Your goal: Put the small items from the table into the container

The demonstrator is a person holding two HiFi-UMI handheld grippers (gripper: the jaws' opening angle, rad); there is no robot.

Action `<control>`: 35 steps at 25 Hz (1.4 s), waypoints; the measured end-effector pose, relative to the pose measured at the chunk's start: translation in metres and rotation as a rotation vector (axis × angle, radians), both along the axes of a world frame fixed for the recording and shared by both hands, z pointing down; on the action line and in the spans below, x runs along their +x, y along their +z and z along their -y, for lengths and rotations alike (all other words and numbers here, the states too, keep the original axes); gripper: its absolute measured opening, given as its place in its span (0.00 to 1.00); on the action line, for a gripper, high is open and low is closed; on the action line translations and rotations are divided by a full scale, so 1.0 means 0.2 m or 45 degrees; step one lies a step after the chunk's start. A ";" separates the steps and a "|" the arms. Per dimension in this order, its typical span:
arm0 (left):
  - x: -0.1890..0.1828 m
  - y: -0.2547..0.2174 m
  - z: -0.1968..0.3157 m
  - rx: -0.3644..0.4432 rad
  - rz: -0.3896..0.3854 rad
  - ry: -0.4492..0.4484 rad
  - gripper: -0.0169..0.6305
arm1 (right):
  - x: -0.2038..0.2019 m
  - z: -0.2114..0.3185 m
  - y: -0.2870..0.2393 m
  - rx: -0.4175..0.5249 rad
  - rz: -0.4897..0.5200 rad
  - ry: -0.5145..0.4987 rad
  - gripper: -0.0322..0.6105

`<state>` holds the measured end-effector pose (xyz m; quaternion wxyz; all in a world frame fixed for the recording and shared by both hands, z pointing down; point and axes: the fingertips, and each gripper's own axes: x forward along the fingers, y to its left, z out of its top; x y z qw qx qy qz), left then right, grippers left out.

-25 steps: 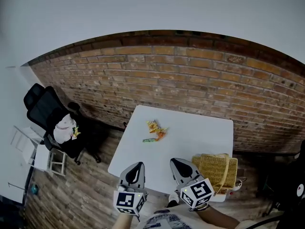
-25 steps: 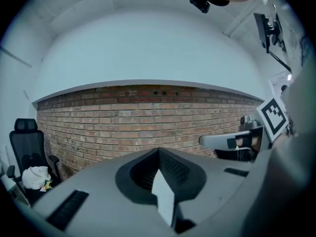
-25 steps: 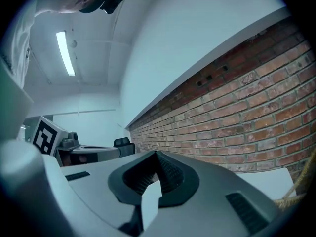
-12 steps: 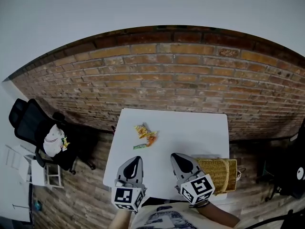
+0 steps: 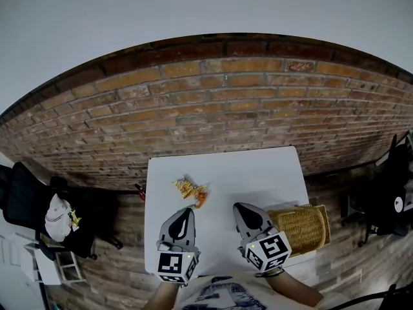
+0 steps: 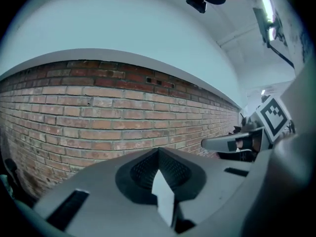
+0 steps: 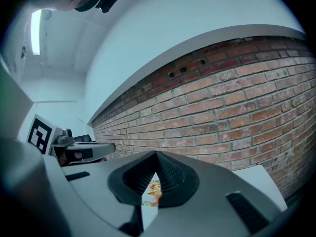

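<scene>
Head view: boxy woven basket [image 5: 306, 228]

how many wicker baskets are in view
1. The wicker basket is at the table's near right corner, just right of the right tongs. None other shows; under the table is hidden.

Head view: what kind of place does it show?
Probably an office or studio room: a bare brick wall, a white table standing before it, and a black office chair on the wood-plank floor at the left.
</scene>
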<state>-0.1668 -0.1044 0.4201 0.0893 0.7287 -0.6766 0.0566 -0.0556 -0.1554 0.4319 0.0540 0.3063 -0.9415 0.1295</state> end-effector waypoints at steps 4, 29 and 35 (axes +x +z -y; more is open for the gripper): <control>-0.11 0.06 0.01 -0.014 0.001 0.067 0.10 | -0.12 -0.02 0.06 -0.012 -0.030 0.062 0.08; -0.48 0.39 0.20 -0.100 -0.040 0.139 0.10 | -0.52 0.11 0.43 -0.136 -0.218 0.120 0.08; -0.50 0.51 0.26 -0.136 -0.060 0.115 0.10 | -0.55 0.17 0.57 -0.171 -0.262 0.110 0.08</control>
